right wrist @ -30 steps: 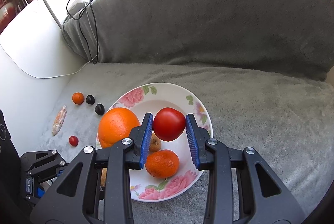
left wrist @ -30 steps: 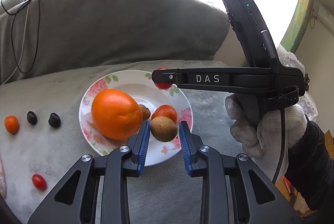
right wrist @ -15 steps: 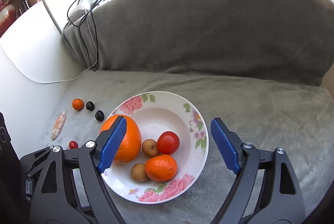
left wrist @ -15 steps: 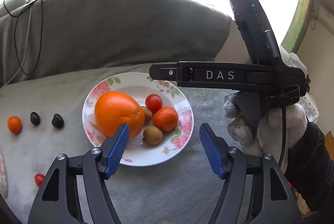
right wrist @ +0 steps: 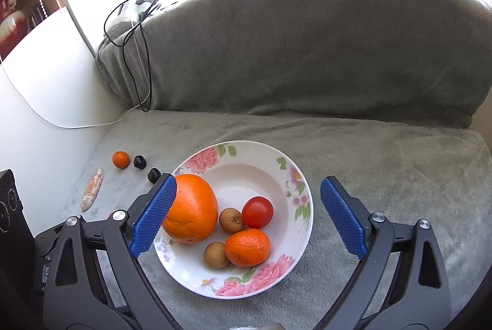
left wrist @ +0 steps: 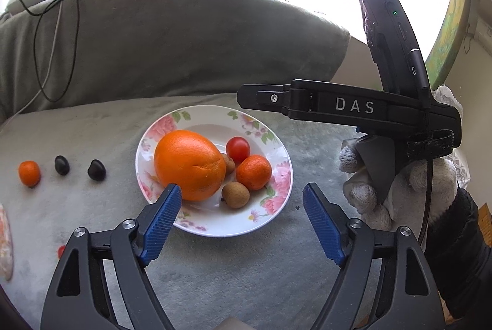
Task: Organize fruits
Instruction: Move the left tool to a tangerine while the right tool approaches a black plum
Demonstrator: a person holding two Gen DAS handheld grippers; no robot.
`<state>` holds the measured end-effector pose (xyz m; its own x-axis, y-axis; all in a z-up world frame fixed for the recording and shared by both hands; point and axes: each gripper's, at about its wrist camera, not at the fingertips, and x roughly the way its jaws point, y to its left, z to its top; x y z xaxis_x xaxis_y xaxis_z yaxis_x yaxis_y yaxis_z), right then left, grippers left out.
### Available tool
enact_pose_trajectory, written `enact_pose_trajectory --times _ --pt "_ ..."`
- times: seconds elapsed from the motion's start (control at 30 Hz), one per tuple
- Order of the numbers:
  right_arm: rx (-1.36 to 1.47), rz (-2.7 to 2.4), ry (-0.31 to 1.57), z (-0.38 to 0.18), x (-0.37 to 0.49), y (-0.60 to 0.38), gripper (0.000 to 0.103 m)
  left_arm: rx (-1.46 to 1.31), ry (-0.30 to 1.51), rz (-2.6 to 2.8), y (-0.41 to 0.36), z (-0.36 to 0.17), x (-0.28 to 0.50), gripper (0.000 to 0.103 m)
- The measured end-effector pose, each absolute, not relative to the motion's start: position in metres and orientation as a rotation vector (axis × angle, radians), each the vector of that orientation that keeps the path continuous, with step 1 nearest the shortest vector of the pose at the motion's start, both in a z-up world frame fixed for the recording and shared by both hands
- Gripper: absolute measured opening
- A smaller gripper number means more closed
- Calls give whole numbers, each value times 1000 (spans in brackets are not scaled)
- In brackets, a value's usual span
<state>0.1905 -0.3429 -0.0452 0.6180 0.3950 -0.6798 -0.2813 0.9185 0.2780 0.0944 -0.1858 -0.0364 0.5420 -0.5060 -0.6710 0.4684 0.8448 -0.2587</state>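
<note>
A flowered white plate (left wrist: 212,112) (right wrist: 261,145) on the grey cushion holds a big orange (left wrist: 189,164) (right wrist: 190,207), a red tomato (left wrist: 237,149) (right wrist: 257,212), a mandarin (left wrist: 253,172) (right wrist: 247,247) and two brown longans (left wrist: 235,194) (right wrist: 230,219). My left gripper (left wrist: 241,191) hovers at the plate's near edge, its jaws opening wide with nothing pressed between the pads. My right gripper (right wrist: 248,183) (left wrist: 255,96) hangs above the plate, jaws also opening and empty; the fruit lies below it.
Left of the plate lie a small orange fruit (left wrist: 29,173), two dark fruits (left wrist: 62,165) (left wrist: 97,169), a cherry tomato (left wrist: 61,250) and a pinkish oblong piece (right wrist: 92,190). The sofa backrest (left wrist: 184,38) with cables (left wrist: 46,53) rises behind. A gloved hand (left wrist: 399,182) holds the right gripper.
The left jaws were shut on a longan and the right jaws on the tomato. Both opened wide, and the two fruits now lie on the plate.
</note>
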Motion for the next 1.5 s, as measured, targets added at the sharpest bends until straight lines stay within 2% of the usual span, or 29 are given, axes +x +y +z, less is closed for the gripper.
enact_pose_trajectory --times 0.37,0.93,1.5 --pt "158 424 775 -30 183 -326 97 -99 793 -527 -147 -30 94 81" --pt "27 497 766 -20 181 -260 97 -165 750 -348 -61 -32 102 81" --pt "-149 579 843 -50 195 -182 97 -234 794 -234 8 -54 139 81"
